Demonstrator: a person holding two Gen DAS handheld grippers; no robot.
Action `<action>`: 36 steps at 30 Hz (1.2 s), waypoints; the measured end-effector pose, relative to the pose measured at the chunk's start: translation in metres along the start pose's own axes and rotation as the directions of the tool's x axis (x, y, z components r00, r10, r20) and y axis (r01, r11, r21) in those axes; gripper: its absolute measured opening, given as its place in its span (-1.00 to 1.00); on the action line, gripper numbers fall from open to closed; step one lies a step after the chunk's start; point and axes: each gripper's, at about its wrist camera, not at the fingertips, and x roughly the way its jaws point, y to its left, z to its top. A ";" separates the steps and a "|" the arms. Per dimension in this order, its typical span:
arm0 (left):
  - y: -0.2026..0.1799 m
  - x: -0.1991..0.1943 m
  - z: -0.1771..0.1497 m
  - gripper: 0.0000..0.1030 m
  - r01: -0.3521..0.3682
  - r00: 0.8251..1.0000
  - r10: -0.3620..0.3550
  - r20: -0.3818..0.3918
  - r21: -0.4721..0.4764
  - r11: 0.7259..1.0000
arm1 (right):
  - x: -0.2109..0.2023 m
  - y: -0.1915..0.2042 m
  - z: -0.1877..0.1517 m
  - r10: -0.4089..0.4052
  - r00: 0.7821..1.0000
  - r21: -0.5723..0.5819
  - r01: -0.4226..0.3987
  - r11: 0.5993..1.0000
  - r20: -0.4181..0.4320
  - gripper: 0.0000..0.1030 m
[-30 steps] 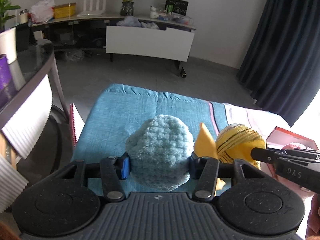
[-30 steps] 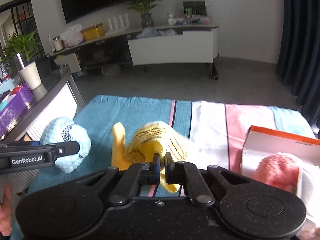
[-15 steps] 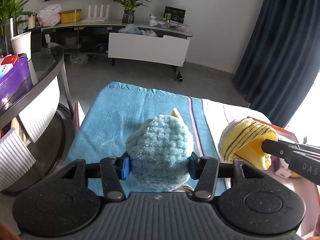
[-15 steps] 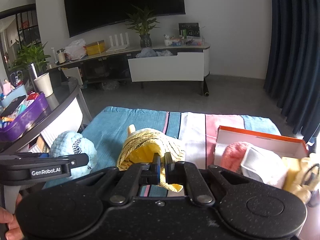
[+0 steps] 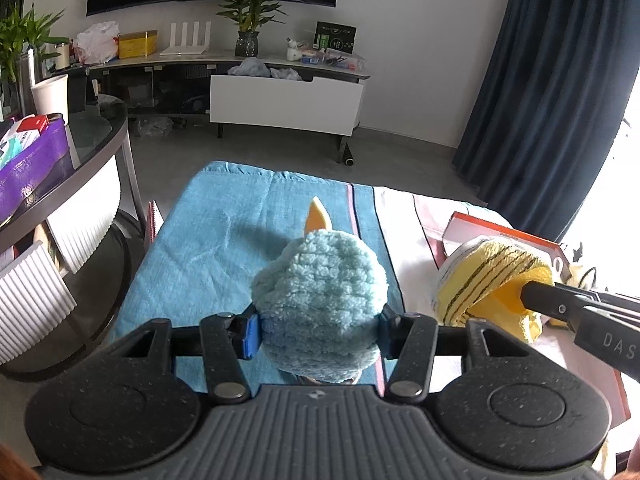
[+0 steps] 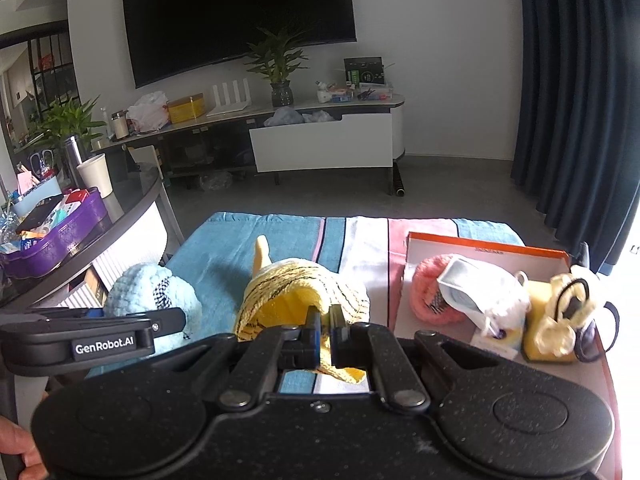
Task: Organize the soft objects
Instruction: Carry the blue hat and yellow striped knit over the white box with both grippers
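My left gripper (image 5: 318, 326) is shut on a fluffy light-blue knitted hat (image 5: 320, 320) and holds it above the striped towel (image 5: 224, 232); the hat also shows in the right wrist view (image 6: 152, 300). My right gripper (image 6: 326, 322) is shut on the rim of a yellow knitted hat with dark stripes (image 6: 304, 292), lifted off the towel; it also shows in the left wrist view (image 5: 492, 280). An orange-rimmed box (image 6: 488, 246) at the right holds a pink knitted item (image 6: 428, 288), a white mask (image 6: 480, 288) and a cream plush item (image 6: 564, 312).
A yellow pointed soft piece (image 5: 318, 216) lies on the towel beyond the blue hat. A glass side table (image 5: 92, 148) with a purple tray (image 6: 60, 236) stands at the left. A TV console (image 5: 280, 100) and dark curtains (image 5: 552, 80) are farther back.
Both grippers have risen with their hats. The yellow hat has moved right, toward the orange box. The yellow pointed piece stays on the towel.
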 end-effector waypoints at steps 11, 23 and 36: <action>-0.019 -0.010 -0.017 0.04 0.012 1.000 -0.012 0.006 0.016 1.000 | -0.023 -0.013 -0.015 -0.022 1.000 -0.005 0.022 1.000 0.014 -0.89; -0.044 -0.016 -0.030 0.04 0.021 1.000 -0.022 0.006 0.047 0.999 | -0.039 -0.032 -0.026 -0.049 0.998 0.015 0.049 0.999 0.031 -0.89; -0.067 -0.020 -0.037 0.04 0.054 0.998 -0.055 0.010 0.087 0.995 | -0.055 -0.049 -0.035 -0.084 0.995 0.040 0.082 0.996 0.047 -0.89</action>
